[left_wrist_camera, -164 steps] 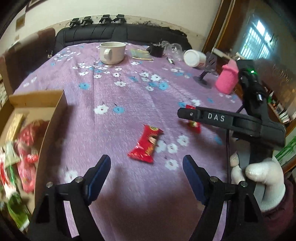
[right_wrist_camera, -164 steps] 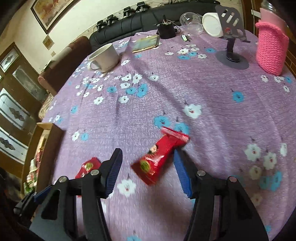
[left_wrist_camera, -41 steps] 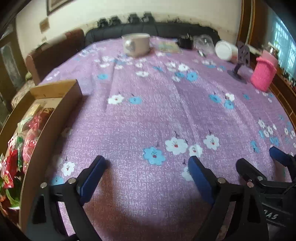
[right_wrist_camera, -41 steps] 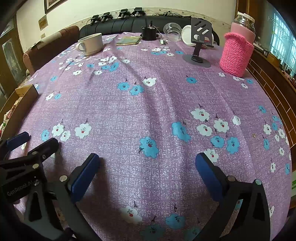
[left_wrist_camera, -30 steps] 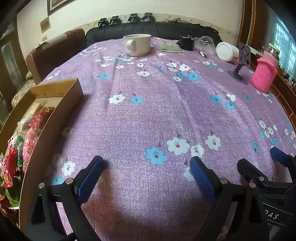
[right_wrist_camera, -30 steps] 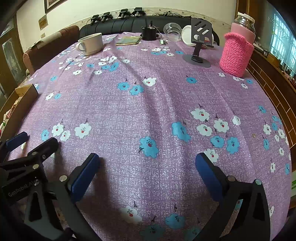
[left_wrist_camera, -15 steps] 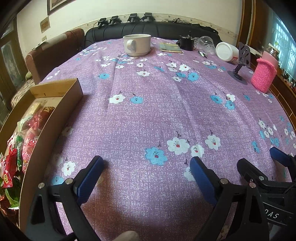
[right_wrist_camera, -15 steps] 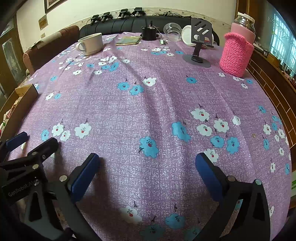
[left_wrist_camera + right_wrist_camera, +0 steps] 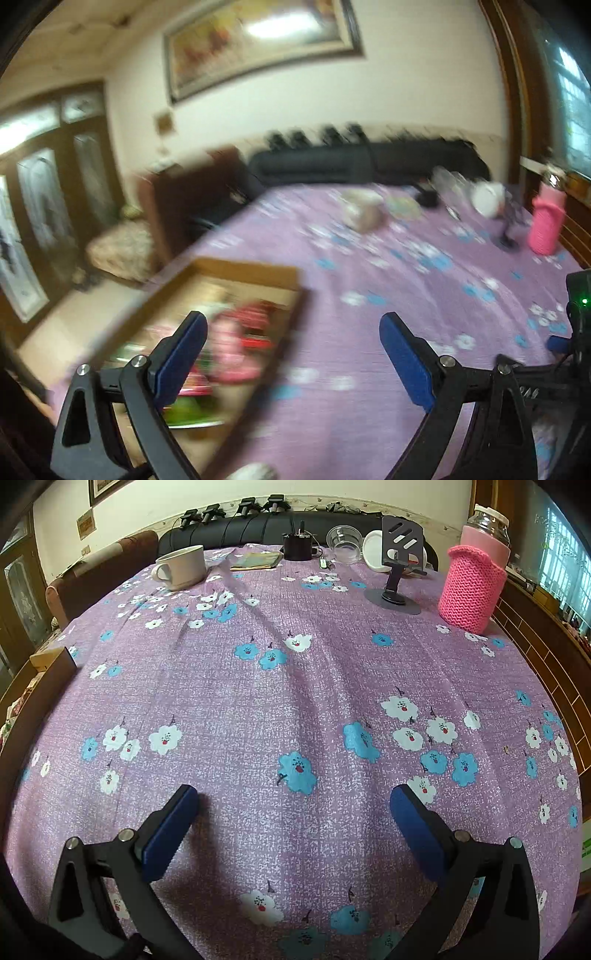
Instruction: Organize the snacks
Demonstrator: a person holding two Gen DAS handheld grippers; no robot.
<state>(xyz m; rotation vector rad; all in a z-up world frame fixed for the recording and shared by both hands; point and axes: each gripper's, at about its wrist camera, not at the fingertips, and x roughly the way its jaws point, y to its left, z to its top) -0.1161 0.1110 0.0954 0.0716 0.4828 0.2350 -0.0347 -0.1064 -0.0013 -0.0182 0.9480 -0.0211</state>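
Note:
The left wrist view is blurred by motion. A cardboard box [image 9: 243, 271] sits at the table's left edge, with red, pink and green snack packets [image 9: 236, 339] inside it. My left gripper [image 9: 291, 350] hangs open above the box's right wall, nothing between its blue pads. My right gripper [image 9: 295, 834] rests open low over the purple flowered tablecloth [image 9: 295, 686], empty; part of it shows at the right edge of the left wrist view. In the right wrist view a corner of the box [image 9: 51, 661] shows at far left. No loose snack lies on the cloth.
At the far end stand a white mug [image 9: 183, 568], a flat packet [image 9: 256, 561], a black pot [image 9: 297, 546], a clear bowl [image 9: 343, 542], a phone stand [image 9: 397, 576] and a jar in a pink knit sleeve [image 9: 471, 587]. A black sofa and brown chairs ring the table.
My left gripper has swung up and to the left, so its view now takes in the box, the wall and the door. The right gripper has not moved.

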